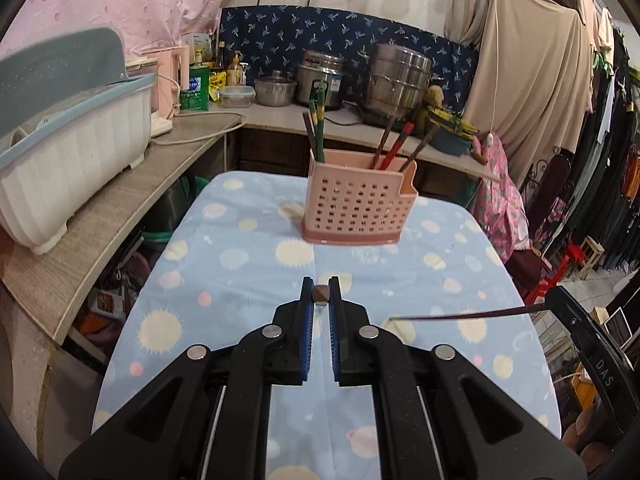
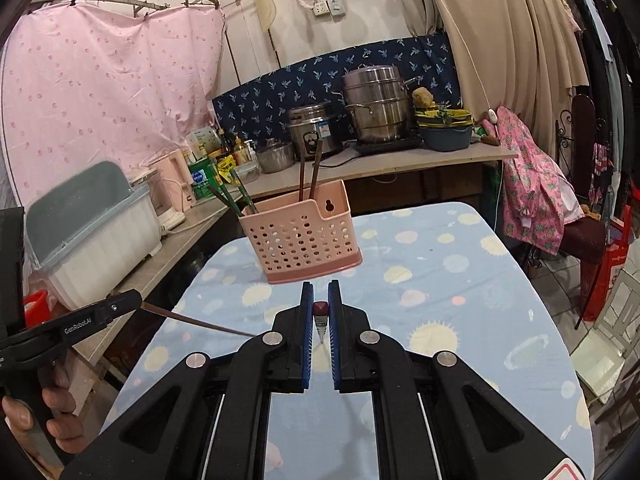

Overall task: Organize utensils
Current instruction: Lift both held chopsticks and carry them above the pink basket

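Observation:
A pink perforated utensil holder (image 1: pixel 354 206) stands on the blue spotted cloth; it also shows in the right wrist view (image 2: pixel 302 236). It holds several chopsticks, green ones (image 1: pixel 318 128) on one side and brown and red ones (image 1: pixel 394 144) on the other. My left gripper (image 1: pixel 321 294) is shut on a brown chopstick (image 1: pixel 321 295), seen end-on. My right gripper (image 2: pixel 321 298) is shut on a dark red chopstick (image 2: pixel 321 309) with a pale tip. Each gripper's chopstick shows as a thin dark rod in the other's view: the right one's (image 1: pixel 460 315) and the left one's (image 2: pixel 200 322).
The table with the blue cloth (image 1: pixel 240 264) has a wooden counter (image 1: pixel 132 204) on its left with a white dish rack (image 1: pixel 68 152). The back counter carries steel pots (image 1: pixel 396 80), bottles and a bowl. Clothes and a chair (image 2: pixel 576 208) stand at the right.

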A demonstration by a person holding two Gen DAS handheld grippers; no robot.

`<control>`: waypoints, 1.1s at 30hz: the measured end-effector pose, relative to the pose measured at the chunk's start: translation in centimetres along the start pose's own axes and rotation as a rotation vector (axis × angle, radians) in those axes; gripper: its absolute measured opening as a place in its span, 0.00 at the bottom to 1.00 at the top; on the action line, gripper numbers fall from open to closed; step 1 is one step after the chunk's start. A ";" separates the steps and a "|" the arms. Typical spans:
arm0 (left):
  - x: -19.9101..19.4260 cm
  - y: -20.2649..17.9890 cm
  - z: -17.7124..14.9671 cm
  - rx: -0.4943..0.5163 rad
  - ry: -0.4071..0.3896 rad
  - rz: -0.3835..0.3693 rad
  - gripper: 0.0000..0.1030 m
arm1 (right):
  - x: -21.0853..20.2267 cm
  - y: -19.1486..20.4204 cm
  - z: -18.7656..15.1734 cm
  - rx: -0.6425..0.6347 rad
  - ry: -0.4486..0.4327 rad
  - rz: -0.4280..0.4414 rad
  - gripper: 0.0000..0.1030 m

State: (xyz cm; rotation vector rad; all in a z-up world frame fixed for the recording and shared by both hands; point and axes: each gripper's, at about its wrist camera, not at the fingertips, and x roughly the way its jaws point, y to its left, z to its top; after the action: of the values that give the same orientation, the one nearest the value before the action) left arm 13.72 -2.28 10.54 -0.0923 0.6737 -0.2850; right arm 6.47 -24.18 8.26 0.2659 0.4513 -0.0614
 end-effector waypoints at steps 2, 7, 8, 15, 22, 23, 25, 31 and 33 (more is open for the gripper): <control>0.3 -0.1 0.9 -0.004 -0.010 -0.003 0.07 | 0.4 0.0 0.8 0.004 -0.009 0.007 0.07; 1.2 -0.1 2.9 -0.009 -0.023 -0.005 0.07 | 1.3 -0.1 2.4 0.023 -0.019 0.027 0.07; 1.3 -0.2 3.2 -0.009 -0.026 -0.005 0.07 | 1.5 -0.1 2.8 0.027 -0.022 0.031 0.07; 2.2 -0.6 6.0 -0.004 -0.049 -0.016 0.07 | 3.1 -0.5 5.6 0.055 -0.044 0.055 0.07; 2.6 -1.1 9.4 -0.004 -0.092 -0.017 0.07 | 4.9 -0.5 9.0 0.087 -0.064 0.094 0.07; 2.6 -1.2 10.0 -0.005 -0.103 -0.017 0.07 | 5.2 -0.5 9.8 0.091 -0.073 0.100 0.07; 2.5 -1.4 11.6 -0.009 -0.127 -0.019 0.07 | 5.6 -0.5 11.3 0.099 -0.097 0.111 0.07; 2.0 -2.1 16.7 -0.014 -0.235 -0.014 0.07 | 6.7 0.0 16.4 0.112 -0.188 0.119 0.07; 2.2 -2.3 18.0 -0.017 -0.272 -0.010 0.07 | 7.3 0.2 18.0 0.112 -0.212 0.116 0.07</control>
State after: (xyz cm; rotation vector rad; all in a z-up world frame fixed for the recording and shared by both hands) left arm 26.12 -5.26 23.67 -0.1479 0.4063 -0.2703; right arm 20.65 -28.82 20.70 0.3914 0.2213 -0.0011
